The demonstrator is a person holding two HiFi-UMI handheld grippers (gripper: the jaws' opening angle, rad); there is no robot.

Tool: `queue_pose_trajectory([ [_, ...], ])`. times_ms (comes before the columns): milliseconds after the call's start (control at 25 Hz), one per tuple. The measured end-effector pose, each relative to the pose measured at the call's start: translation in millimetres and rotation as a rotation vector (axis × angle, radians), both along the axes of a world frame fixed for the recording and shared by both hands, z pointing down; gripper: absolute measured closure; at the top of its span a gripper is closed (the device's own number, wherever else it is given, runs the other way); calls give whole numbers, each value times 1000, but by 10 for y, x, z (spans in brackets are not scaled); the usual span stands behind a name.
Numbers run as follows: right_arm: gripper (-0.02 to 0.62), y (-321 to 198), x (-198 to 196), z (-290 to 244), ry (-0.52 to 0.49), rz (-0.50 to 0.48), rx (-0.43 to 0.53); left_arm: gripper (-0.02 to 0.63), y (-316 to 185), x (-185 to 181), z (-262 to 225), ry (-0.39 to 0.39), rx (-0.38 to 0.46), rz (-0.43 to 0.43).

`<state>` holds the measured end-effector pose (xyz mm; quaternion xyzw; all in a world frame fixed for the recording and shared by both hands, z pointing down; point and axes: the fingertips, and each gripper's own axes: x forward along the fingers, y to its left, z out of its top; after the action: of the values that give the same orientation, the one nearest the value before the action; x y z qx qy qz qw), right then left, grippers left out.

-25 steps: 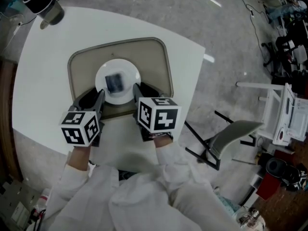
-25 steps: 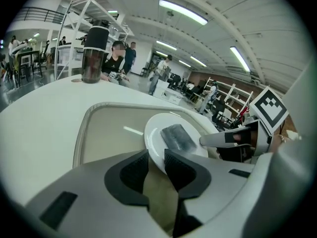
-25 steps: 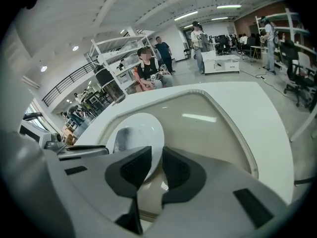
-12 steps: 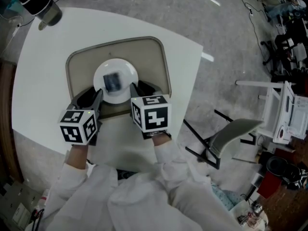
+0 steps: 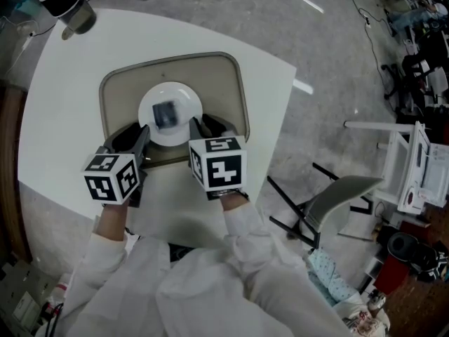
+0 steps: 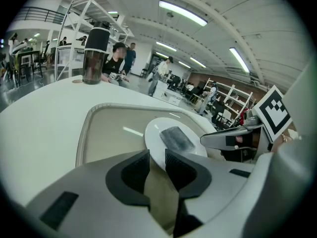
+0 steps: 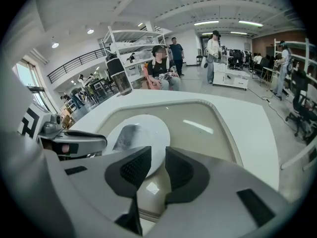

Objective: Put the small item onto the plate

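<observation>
A small dark grey flat item (image 5: 167, 114) lies in the middle of a white round plate (image 5: 149, 107), which stands on a beige tray (image 5: 224, 90). My left gripper (image 5: 132, 140) sits at the plate's near-left rim, my right gripper (image 5: 208, 128) at its near-right rim. In the left gripper view the jaws (image 6: 157, 165) stand apart with only tray showing between them; the plate (image 6: 153, 133) and item (image 6: 176, 138) lie just beyond. In the right gripper view the jaws (image 7: 157, 165) are also parted and hold nothing, with the plate (image 7: 153, 128) and item (image 7: 126, 135) ahead.
A dark tumbler with a black lid (image 5: 66, 2) stands at the white table's far left corner (image 6: 95, 56). A grey chair (image 5: 337, 195) sits on the floor right of the table. Shelving and several people stand in the background.
My right gripper has rolled a little and its marker cube has shifted slightly left. The left gripper and the item on the plate have stayed put.
</observation>
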<state>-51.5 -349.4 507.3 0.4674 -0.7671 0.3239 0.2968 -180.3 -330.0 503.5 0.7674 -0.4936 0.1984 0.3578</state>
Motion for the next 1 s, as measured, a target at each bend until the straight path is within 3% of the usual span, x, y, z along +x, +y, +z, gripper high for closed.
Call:
queue_pose_trajectory([
  [320, 520, 164, 97, -245, -22, -4, 71, 512, 184, 72, -256, -5, 82, -36],
  [560, 520, 448, 173, -341, -55, -28, 101, 512, 513, 263, -329, -7, 98, -36],
  [1000, 568, 1105, 364, -782, -205, -156, 211, 514, 1206, 779, -663, 33, 182, -63],
])
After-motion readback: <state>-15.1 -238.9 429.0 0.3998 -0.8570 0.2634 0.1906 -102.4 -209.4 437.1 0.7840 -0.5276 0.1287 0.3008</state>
